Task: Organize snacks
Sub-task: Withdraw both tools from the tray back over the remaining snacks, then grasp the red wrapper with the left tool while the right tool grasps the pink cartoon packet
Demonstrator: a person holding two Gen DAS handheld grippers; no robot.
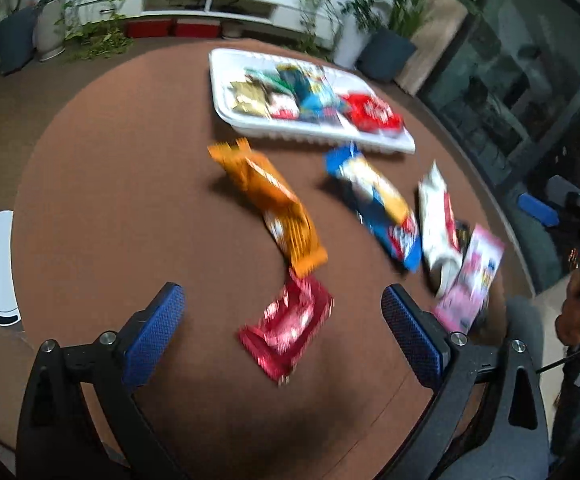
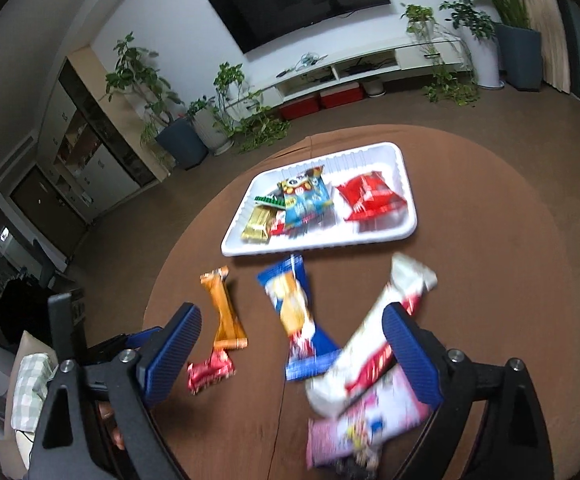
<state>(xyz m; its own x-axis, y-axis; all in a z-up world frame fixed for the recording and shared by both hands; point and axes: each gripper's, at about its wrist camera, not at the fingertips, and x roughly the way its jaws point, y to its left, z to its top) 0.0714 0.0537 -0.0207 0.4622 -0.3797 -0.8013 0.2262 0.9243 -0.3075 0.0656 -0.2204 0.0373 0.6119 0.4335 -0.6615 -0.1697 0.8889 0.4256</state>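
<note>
- Grippers: left gripper (image 1: pixel 282 312) and right gripper (image 2: pixel 292 330) both spread wide, holding nothing.
- Tray (image 2: pixel 404 168) holds several snacks; loose packets lie on the table (image 2: pixel 490 320).

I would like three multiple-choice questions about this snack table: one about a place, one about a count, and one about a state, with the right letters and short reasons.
1. Where does the red bag lie?
A. at one end of the white tray, apart from the other packets in it
B. on the table beside the orange packet
C. under the pink packet

2. How many loose packets lie on the brown table outside the tray?
A. two
B. five
C. eight

3. What is the state of the left gripper?
A. shut on the orange packet
B. shut on nothing
C. open, holding nothing

Answers: 1 A, the right wrist view shows it alone at one end of the tray. 2 B: orange packet, small red packet, blue packet, white packet, pink packet. 3 C, its fingers stand wide apart above the small red packet.
</note>
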